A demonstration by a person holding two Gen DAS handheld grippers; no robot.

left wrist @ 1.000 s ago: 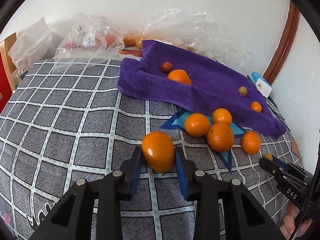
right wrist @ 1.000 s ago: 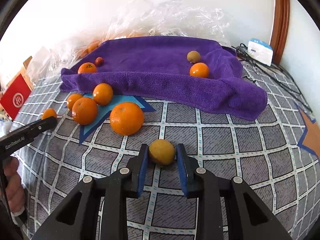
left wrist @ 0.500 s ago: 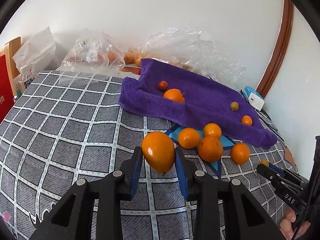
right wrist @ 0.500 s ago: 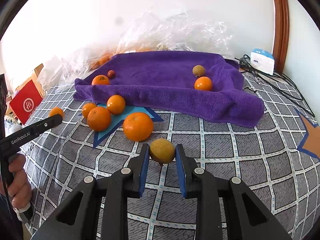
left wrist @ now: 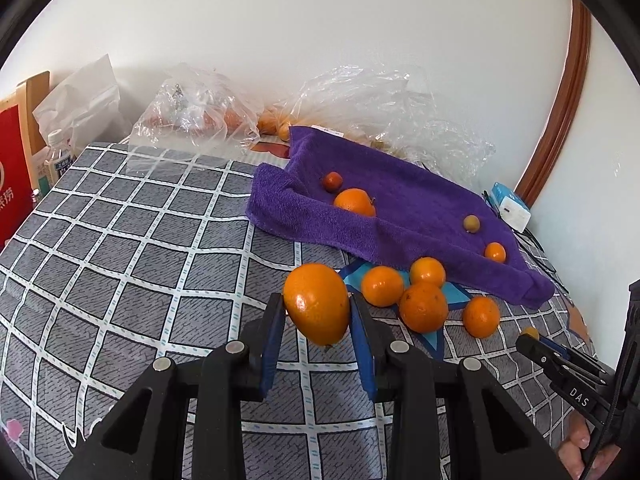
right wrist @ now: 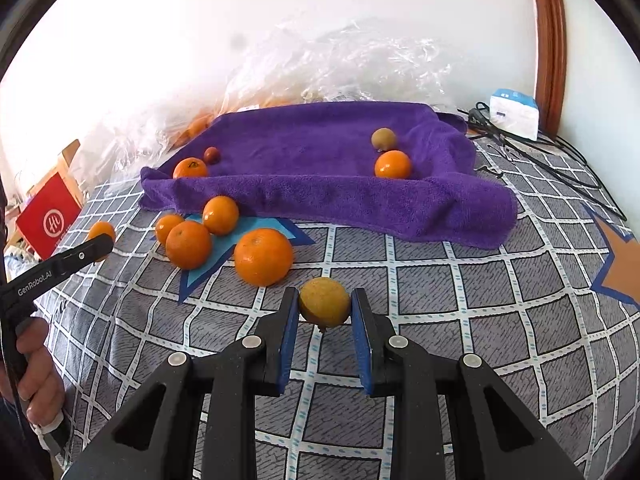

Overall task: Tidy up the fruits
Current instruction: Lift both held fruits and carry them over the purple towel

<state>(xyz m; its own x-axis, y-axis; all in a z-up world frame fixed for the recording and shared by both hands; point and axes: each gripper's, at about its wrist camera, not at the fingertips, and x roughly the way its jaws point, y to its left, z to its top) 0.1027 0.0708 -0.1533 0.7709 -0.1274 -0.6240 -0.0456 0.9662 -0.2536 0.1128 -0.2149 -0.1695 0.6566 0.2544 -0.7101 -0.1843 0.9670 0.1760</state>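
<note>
Two fruits, orange (left wrist: 318, 304) and yellowish fruit (right wrist: 325, 302), between jaws.

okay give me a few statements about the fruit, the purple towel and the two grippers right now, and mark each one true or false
1. The left gripper is clamped on a large orange. True.
2. The right gripper is open with nothing between its fingers. False: it is shut on a yellowish fruit.
3. Four fruits lie on the purple towel. True: two orange ones, a small dark red one and a brownish one.
4. The cluster of oranges on the bedspread sits on top of the towel. False: they lie off it, on the checked bedspread by its near edge.
5. The towel is green. False: it is purple.
</note>
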